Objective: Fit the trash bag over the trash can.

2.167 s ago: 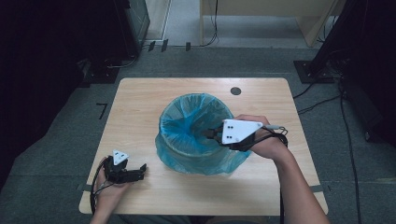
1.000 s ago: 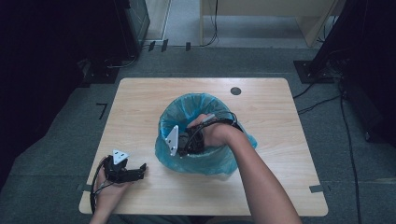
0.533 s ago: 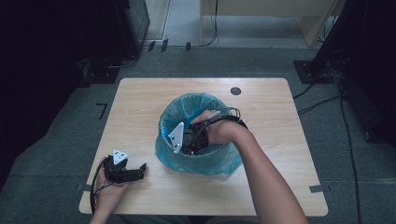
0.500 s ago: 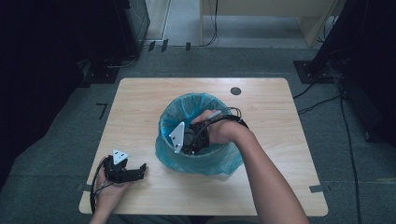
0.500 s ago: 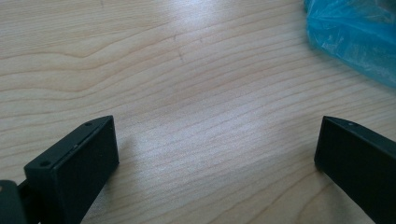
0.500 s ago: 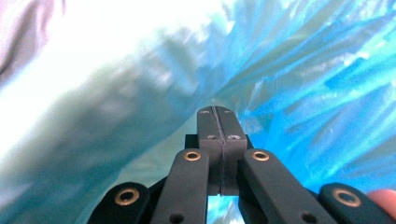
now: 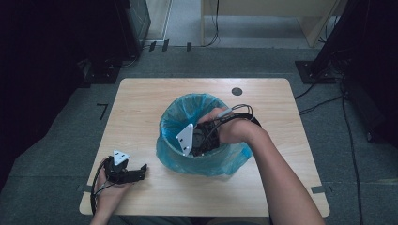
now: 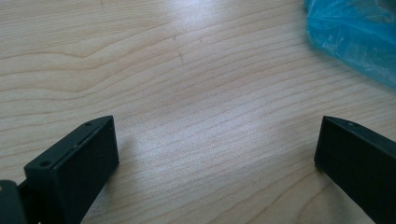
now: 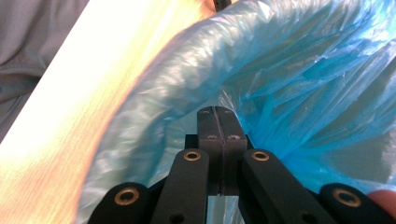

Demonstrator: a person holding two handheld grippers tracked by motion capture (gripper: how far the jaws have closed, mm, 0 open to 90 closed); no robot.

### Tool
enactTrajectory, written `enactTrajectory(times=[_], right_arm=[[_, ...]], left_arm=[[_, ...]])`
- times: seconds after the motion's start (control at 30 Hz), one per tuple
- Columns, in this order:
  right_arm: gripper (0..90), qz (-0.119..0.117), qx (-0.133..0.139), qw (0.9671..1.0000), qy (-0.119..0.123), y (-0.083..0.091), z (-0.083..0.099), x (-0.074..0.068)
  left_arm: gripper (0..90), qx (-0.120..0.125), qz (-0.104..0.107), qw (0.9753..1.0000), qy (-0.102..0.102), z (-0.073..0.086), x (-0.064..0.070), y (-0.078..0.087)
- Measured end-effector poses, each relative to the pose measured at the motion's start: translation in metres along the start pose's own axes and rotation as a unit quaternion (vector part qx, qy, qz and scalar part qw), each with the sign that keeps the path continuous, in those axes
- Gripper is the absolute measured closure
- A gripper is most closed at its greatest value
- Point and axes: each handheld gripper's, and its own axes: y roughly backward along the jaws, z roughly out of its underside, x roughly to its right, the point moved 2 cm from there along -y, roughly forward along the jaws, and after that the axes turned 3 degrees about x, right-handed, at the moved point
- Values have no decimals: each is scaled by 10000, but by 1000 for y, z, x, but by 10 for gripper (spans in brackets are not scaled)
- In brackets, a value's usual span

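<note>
Blue plastic lined the bin (image 7: 202,136) that stood near the middle of the wooden bench (image 7: 141,108), the bag's (image 9: 299,79) loose film folded over the rim and bunched down around the outside. The right claw (image 9: 219,122) reached inside the bin at its left wall, jaws pressed together; whether film was caught between them could not be told. From above, the right hand (image 7: 232,129) gripped that tool over the bin's opening, cable looped beside it. The left claw (image 7: 136,171) rested on the bench near the front left corner, jaws spread wide over bare wood, apart from the bag's edge (image 8: 355,37).
</note>
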Motion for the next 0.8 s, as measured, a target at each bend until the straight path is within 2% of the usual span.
enactTrajectory(times=[0.13, 0.37, 0.8], right_arm=[[900, 58, 66, 10000, -28, 9, 0, -3], [900, 192, 334, 9992, -100, 28, 2, -7], [900, 372, 598, 9971, -279, 56, 8, -16]], left_arm=[[0, -1, 0, 10000, 1, 0, 0, 0], [0, -1, 0, 10000, 0, 0, 0, 0], [0, 0, 0, 10000, -1, 0, 0, 0]])
